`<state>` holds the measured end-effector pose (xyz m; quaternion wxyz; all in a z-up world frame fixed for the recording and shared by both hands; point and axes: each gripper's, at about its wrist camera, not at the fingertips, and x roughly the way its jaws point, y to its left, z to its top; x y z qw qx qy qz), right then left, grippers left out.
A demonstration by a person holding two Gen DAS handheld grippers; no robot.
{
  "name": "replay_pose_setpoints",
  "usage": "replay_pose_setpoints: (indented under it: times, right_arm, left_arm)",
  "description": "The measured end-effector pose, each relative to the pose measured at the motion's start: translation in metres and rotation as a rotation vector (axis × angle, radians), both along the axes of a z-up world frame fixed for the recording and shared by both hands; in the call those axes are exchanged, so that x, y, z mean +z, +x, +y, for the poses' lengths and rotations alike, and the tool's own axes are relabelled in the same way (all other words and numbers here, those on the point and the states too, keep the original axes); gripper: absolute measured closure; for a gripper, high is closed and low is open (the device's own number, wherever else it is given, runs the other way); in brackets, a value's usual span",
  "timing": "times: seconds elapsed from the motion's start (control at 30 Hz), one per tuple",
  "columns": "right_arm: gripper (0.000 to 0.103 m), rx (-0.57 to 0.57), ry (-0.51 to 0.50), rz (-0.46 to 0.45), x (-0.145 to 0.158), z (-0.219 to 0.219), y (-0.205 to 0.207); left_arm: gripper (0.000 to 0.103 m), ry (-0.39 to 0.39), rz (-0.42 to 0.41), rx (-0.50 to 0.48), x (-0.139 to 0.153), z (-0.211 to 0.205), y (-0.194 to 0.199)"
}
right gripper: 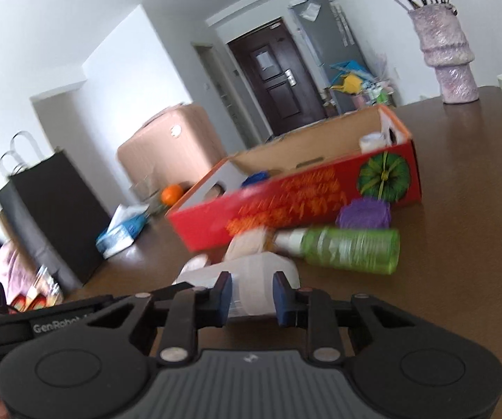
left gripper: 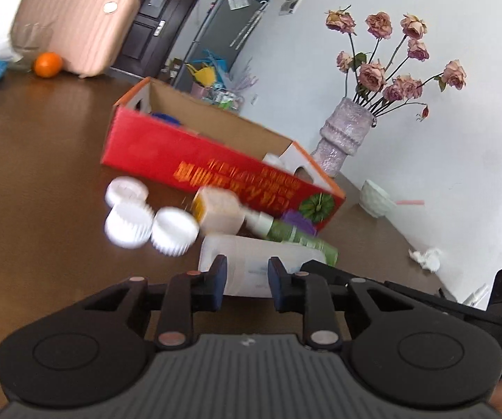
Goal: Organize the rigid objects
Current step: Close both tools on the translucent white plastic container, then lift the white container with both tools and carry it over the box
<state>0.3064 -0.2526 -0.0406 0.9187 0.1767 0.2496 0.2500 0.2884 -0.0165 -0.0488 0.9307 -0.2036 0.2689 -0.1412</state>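
Note:
A translucent white bottle (left gripper: 251, 255) lies on the brown table (left gripper: 41, 174) just in front of a red cardboard box (left gripper: 195, 153). My left gripper (left gripper: 247, 279) has its blue pads against one end of the bottle. In the right wrist view my right gripper (right gripper: 252, 296) is shut on the same bottle (right gripper: 251, 269) from the other side. A green spray bottle (right gripper: 348, 249), a peach bottle (left gripper: 219, 209) and a purple ribbed piece (right gripper: 364, 213) lie against the box (right gripper: 286, 202). Three white ribbed caps (left gripper: 128, 225) sit to the left.
The box holds a blue item (left gripper: 165, 117) and a white one (left gripper: 273, 160). A vase of roses (left gripper: 345, 132), a white bowl (left gripper: 373, 197) and a crumpled tissue (left gripper: 425, 258) stand on the right. An orange (left gripper: 48, 64), a pink suitcase (left gripper: 76, 21) and a tissue box (right gripper: 122, 232) sit at the far end.

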Motion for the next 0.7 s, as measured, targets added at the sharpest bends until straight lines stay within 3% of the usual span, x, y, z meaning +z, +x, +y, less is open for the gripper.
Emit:
replay_pose_setpoints:
  times: [0.17,0.4,0.57,0.7]
  right_arm:
    - [0.076,0.032,-0.017,0.012,-0.009,0.004,-0.033]
    - [0.071,0.083,-0.021,0.015,-0.014,-0.001,-0.091]
    - [0.071,0.089,0.033,0.068,-0.025,-0.009,-0.103]
    - [0.071,0.077,0.032,0.072,-0.024,-0.007,-0.105]
  left_arm:
    - [0.077,-0.006,0.016,0.013,-0.004,0.003,-0.037]
    - [0.076,0.051,0.021,-0.021,-0.004,-0.003,-0.094]
    - [0.075,0.032,0.077,-0.017,-0.014,0.001,-0.099]
    - [0.072,0.057,0.034,-0.017,-0.01,0.004,-0.104]
